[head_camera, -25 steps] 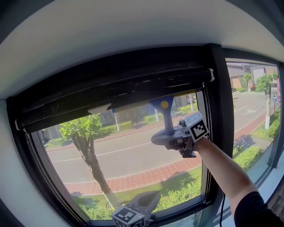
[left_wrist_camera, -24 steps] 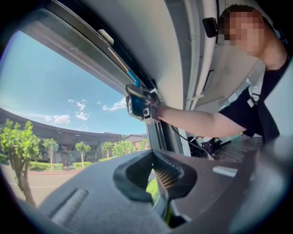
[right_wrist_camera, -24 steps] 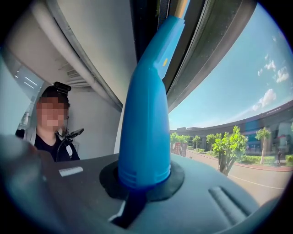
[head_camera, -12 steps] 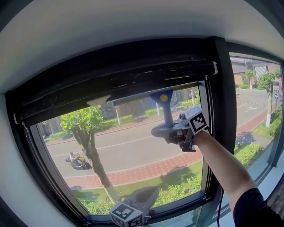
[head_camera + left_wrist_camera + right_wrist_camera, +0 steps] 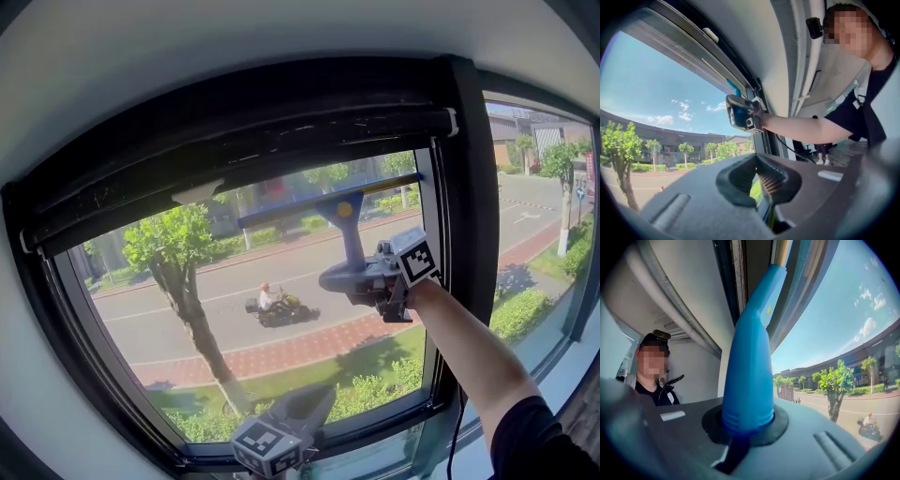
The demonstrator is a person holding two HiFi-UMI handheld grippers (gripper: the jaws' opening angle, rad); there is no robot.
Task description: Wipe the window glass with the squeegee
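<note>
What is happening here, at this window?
A person is cleaning a window. The right tongs are shut on the handle of a blue squeegee, whose blade lies across the upper part of the window glass. The left tongs hold nothing and hang low near the bottom frame.

Dark grey left claw [image 5: 314, 405] and right claw [image 5: 354, 281] carry black-and-white marker cubes [image 5: 415, 262] (a short black sleeve [image 5: 525, 436] above)
</note>
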